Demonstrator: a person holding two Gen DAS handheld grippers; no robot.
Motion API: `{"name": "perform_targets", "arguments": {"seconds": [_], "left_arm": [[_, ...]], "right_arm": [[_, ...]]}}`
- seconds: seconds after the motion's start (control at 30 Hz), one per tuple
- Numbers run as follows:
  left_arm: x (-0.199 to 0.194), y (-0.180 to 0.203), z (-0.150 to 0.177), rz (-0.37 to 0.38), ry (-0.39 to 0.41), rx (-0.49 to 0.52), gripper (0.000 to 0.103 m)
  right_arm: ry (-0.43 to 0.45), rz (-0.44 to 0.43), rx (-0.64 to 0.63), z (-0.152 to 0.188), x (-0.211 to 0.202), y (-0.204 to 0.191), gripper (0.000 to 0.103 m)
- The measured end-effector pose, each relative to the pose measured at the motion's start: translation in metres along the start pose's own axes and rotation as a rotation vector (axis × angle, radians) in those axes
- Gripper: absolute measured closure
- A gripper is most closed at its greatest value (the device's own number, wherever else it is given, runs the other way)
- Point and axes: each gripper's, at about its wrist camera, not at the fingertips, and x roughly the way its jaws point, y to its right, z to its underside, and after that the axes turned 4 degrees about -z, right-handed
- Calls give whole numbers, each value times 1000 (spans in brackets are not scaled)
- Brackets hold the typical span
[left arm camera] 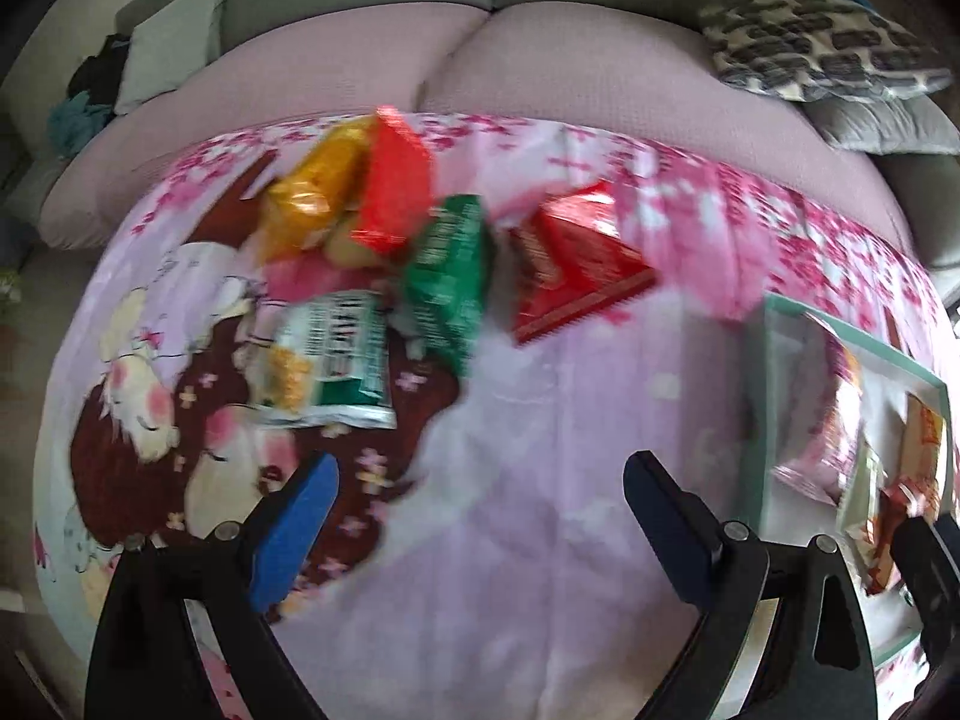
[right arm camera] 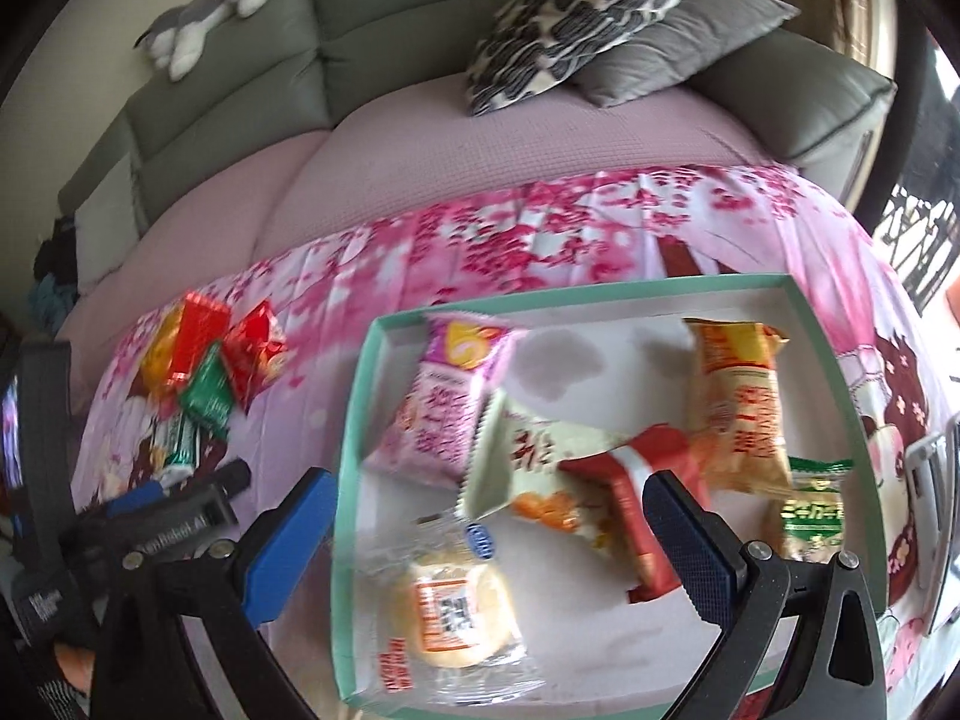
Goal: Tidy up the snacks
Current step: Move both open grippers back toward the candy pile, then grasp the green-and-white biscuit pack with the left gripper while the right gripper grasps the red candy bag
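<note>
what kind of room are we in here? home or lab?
Most likely a home living room. A grey sofa with throw pillows and a plush toy on its backrest sits behind a table under a pink cartoon-print cloth, where snack packets lie beside a green-rimmed tray.

Cloth [left arm camera: 540,480]: lilac-pink ground, magenta blossom print, cartoon figure in dark brown. Loose packets: orange-yellow packet [left arm camera: 312,192], red packet [left arm camera: 393,180], green packet [left arm camera: 447,276], red-and-gold packet [left arm camera: 576,264], white-and-green packet [left arm camera: 330,354]. Box [right arm camera: 360,420]: mint-green rim, white floor, holding pink packet [right arm camera: 438,402] and orange-tan packet [right arm camera: 741,402]; cushion [right arm camera: 576,12] is cream with dark blotches, sofa [right arm camera: 240,90] grey-green.
</note>
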Motion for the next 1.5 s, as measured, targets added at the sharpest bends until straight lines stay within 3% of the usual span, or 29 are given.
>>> {"name": "perform_targets", "arguments": {"seconds": [0.33,1.03,1.5], "left_arm": [[3,-57,-12,-37,-1,-135,7],[11,-146,-42,2,32,-282,7],[39,-141,-40,40,-39,-307,7]], "right_arm": [[-17,-9,-84,10,10,-35,0],[8,-40,-172,13,27,-88,0],[-11,-71,-228,14,52,-130,1]]}}
